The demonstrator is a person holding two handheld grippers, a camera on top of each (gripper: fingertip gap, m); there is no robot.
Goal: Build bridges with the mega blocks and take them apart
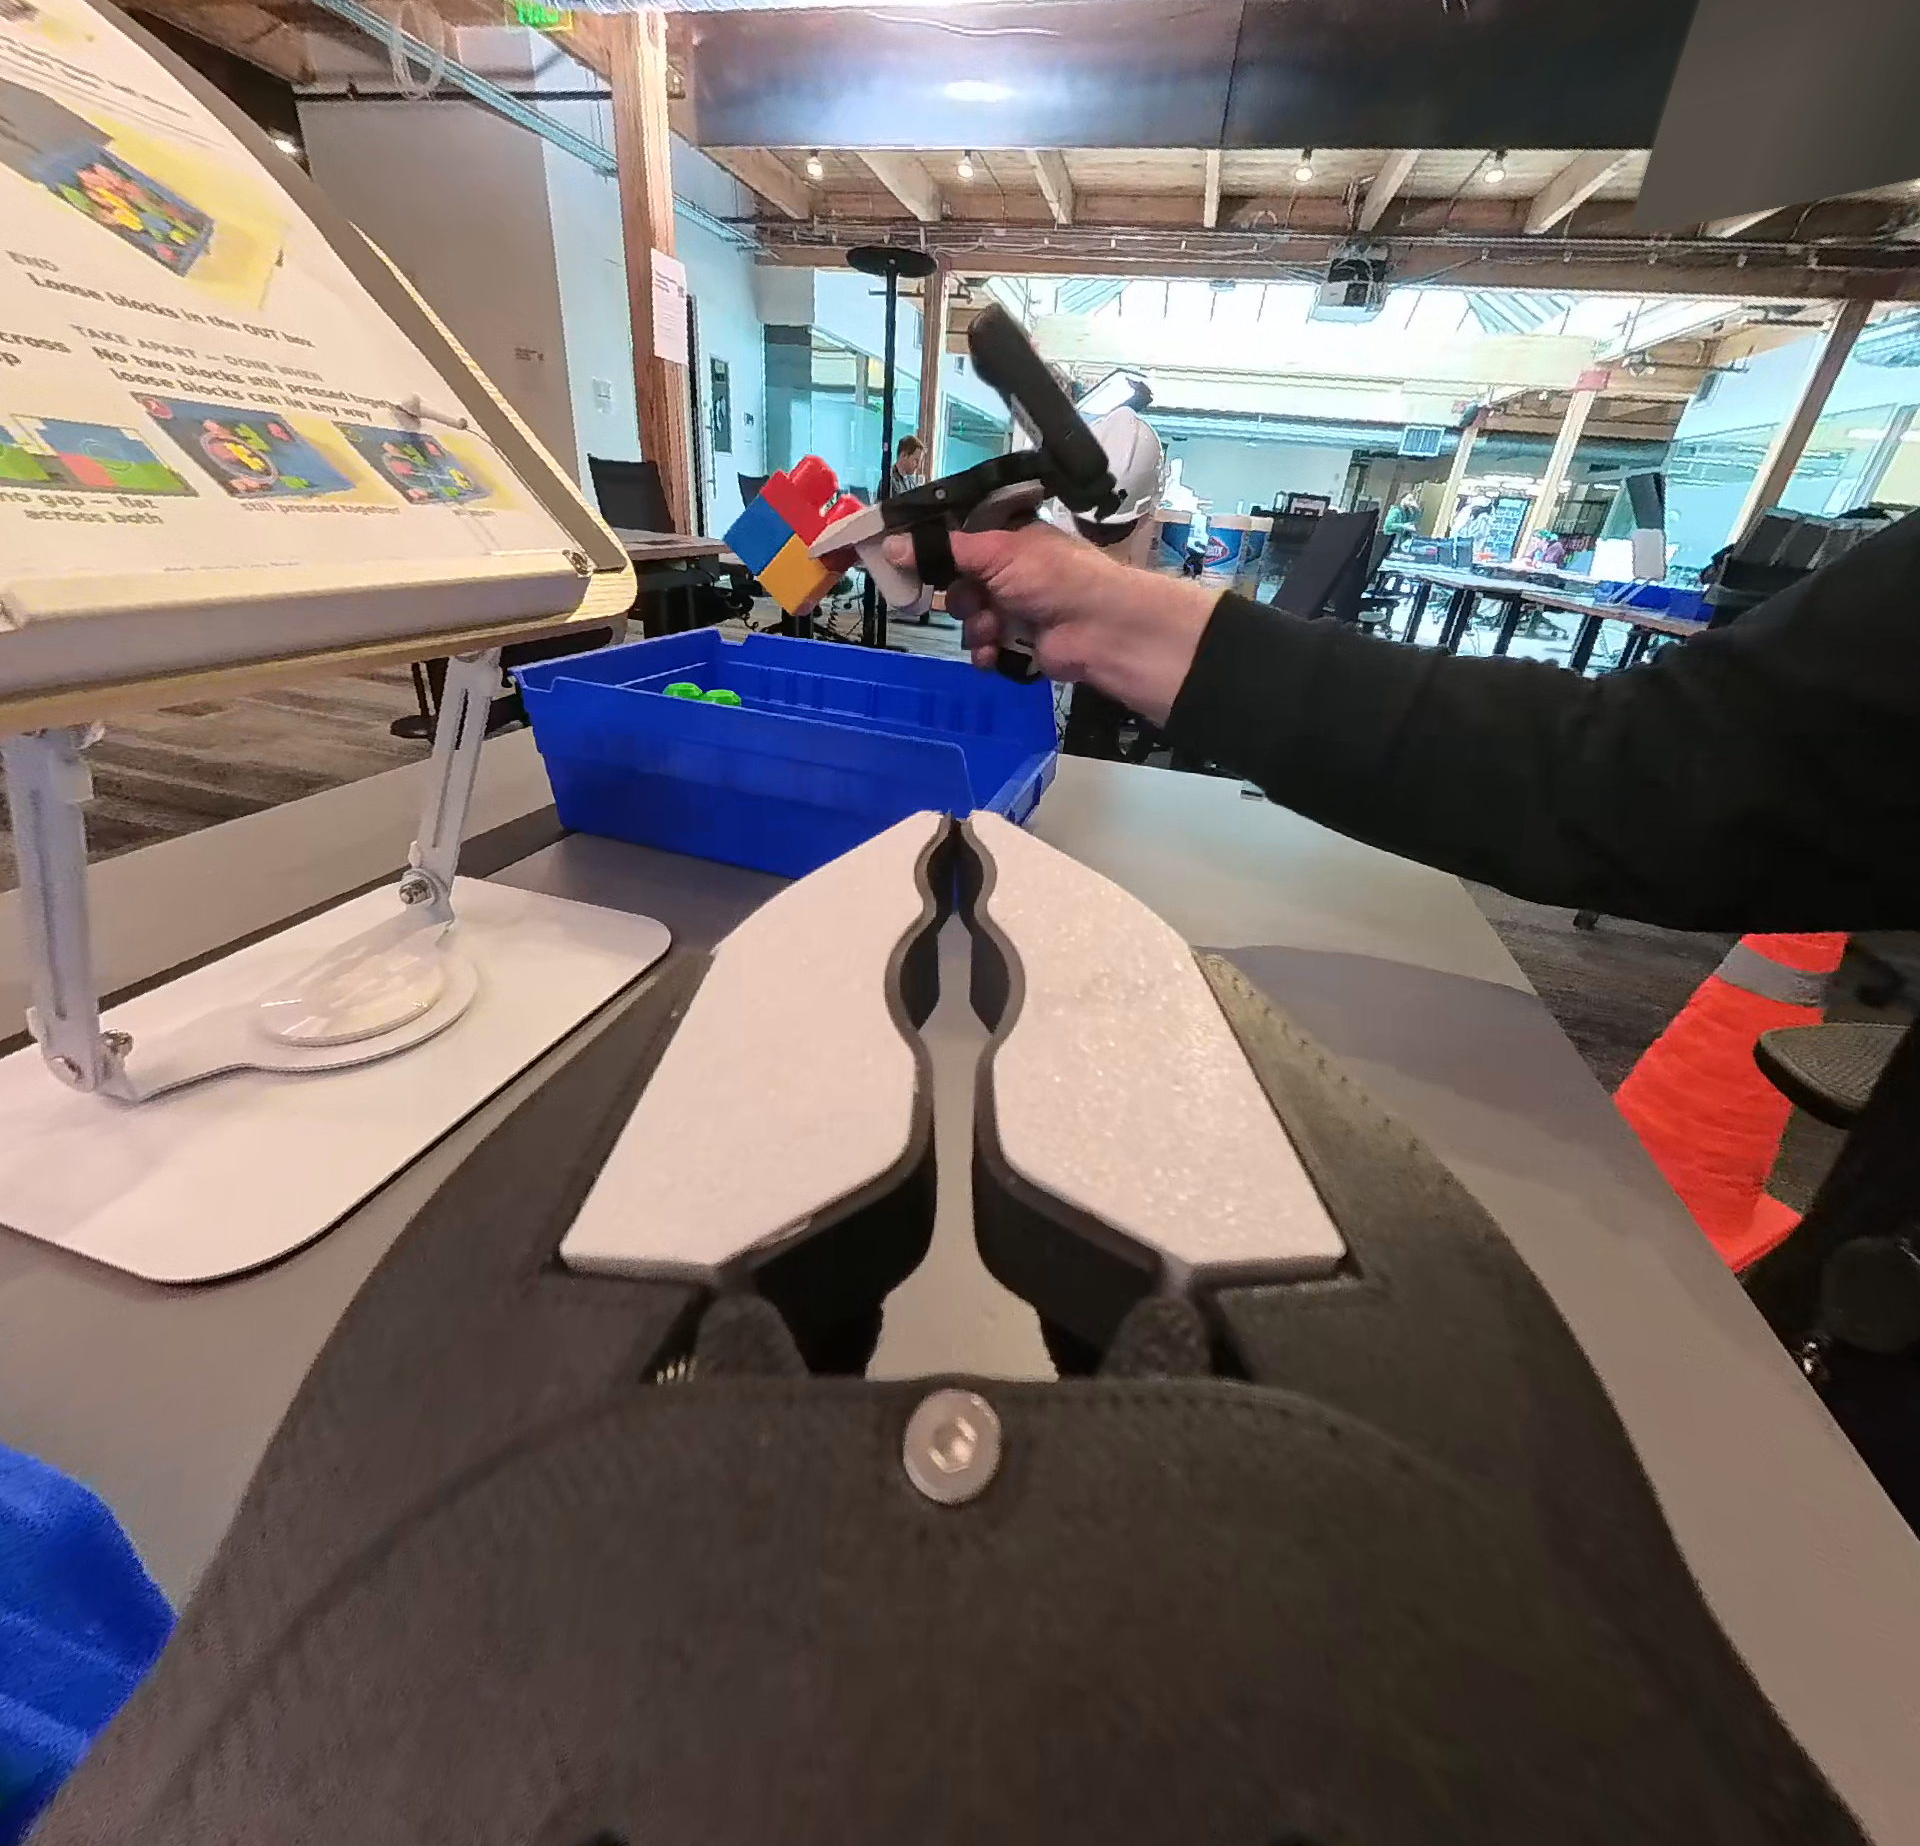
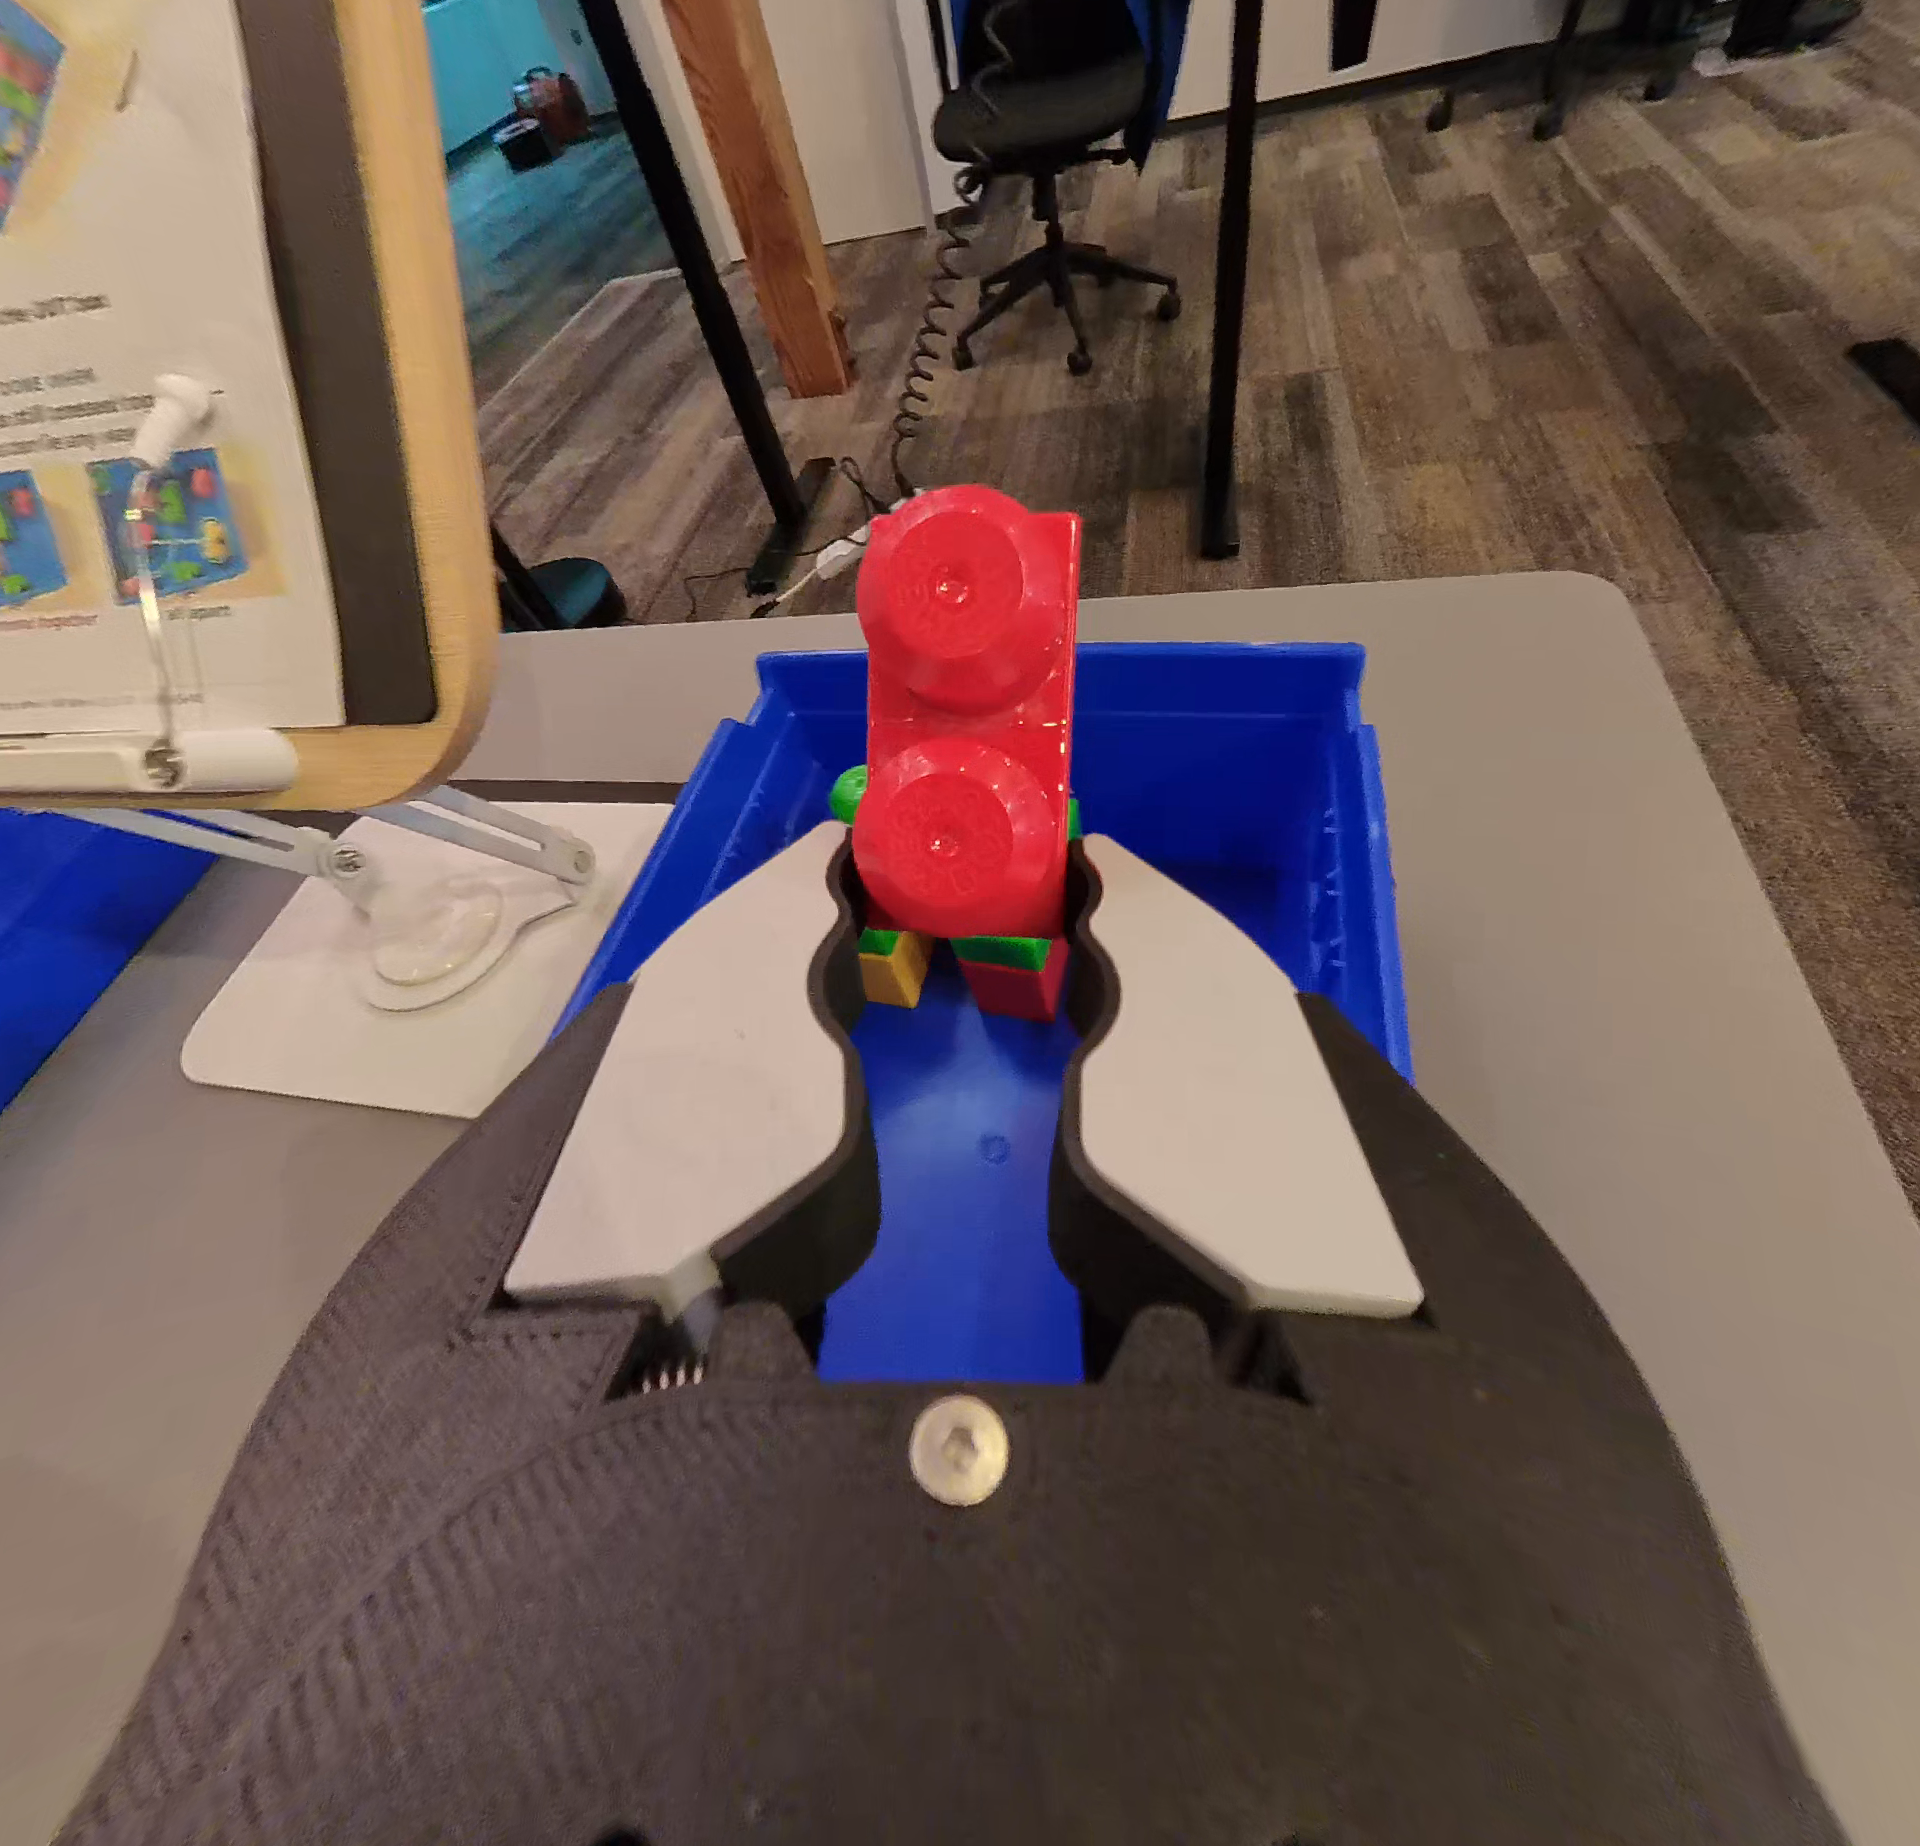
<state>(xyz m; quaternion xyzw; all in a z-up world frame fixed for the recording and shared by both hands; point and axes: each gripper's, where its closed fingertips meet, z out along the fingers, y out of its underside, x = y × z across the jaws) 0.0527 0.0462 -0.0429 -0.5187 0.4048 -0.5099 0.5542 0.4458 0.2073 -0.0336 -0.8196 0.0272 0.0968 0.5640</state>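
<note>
Now take-apart step judged: block cluster (image 2: 966, 716) pinched in right gripper (image 2: 961, 861) over blue bin (image 2: 1351, 861); left gripper (image 1: 954, 830) pressed together, nothing held. Next: regrip needed to pull block off.

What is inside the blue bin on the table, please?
In the blue bin only a green block shows, near the far left corner. The front wall in the left view and the held block cluster in the right view cover much of the floor.
</note>
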